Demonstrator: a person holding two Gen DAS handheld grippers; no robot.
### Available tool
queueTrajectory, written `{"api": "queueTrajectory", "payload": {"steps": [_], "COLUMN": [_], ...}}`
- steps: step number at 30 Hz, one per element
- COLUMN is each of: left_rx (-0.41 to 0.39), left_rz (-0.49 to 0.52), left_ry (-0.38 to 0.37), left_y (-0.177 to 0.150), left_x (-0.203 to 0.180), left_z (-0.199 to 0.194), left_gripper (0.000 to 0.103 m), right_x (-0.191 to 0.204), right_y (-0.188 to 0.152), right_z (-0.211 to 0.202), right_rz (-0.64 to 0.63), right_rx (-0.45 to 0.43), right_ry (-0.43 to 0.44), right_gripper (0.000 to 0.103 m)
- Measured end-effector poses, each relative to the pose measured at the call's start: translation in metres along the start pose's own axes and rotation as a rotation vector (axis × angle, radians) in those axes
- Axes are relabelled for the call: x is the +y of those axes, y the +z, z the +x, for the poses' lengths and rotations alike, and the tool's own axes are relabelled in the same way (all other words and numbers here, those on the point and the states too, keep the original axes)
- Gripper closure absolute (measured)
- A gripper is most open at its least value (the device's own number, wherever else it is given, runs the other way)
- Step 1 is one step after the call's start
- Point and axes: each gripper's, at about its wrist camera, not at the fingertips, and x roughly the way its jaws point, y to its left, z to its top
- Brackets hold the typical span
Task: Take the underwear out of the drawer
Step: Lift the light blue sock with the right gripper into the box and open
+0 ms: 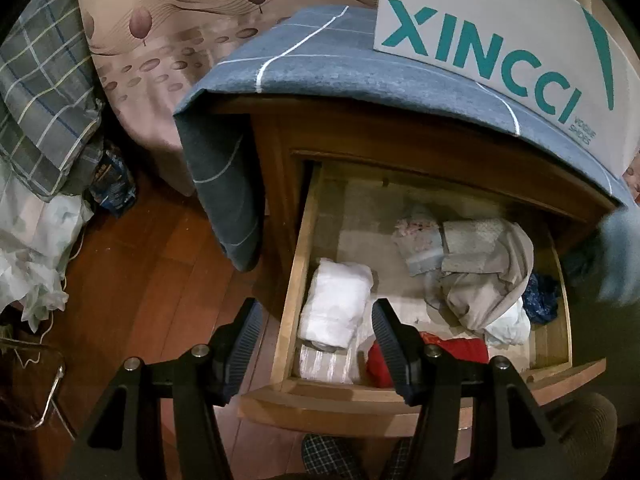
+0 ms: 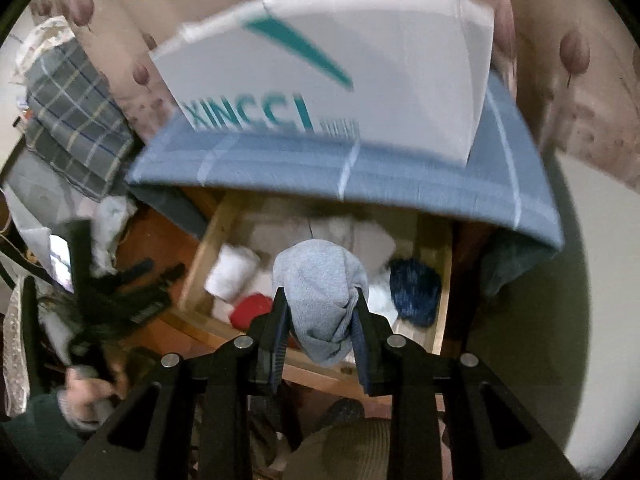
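The wooden drawer (image 1: 304, 248) stands pulled out with loose clothes in it: a white folded piece (image 1: 336, 304), a red one (image 1: 460, 350), grey-beige cloth (image 1: 484, 276) and a dark blue piece (image 1: 540, 294). My left gripper (image 1: 318, 322) hovers open over the drawer's left front corner, gripping nothing. In the right wrist view, my right gripper (image 2: 320, 294) is shut on a light blue-grey piece of underwear (image 2: 316, 272), lifted above the drawer (image 2: 200, 264). That garment shows as a blur (image 1: 620, 256) at the right edge of the left wrist view.
A white XINCCI box (image 1: 500, 28) sits on a blue checked cloth (image 1: 320, 64) covering the cabinet top. A bed with patterned sheets (image 1: 160, 40) and a plaid pillow (image 1: 44, 92) lie to the left. Wooden floor (image 1: 152, 272) is beside the cabinet. A slippered foot (image 1: 328, 456) is below.
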Motion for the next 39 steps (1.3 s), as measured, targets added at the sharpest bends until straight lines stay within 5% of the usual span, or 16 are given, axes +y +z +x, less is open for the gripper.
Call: {"api": "queueTrajectory", "payload": {"steps": [13, 29, 39], "left_rx": [-0.006, 0.003, 0.009], "left_rz": [0.012, 0.002, -0.006], "left_ry": [0.01, 0.003, -0.003], "left_y": [-0.001, 0.0, 0.0], "left_x": [-0.002, 0.0, 0.0], "left_z": [-0.001, 0.0, 0.002], "left_gripper": [0.044, 0.044, 0.044], "right_x": [0.031, 0.021, 0.012], "right_y": [0.087, 0.175, 0.193], "right_z": [-0.105, -0.023, 0.028], "right_rz": [-0.055, 0.012, 0.053], "right_rx": [-0.259, -0.24, -0.164], "right_ry": [0.003, -0.144, -0.167], "right_gripper": [0.076, 0.076, 0.076]}}
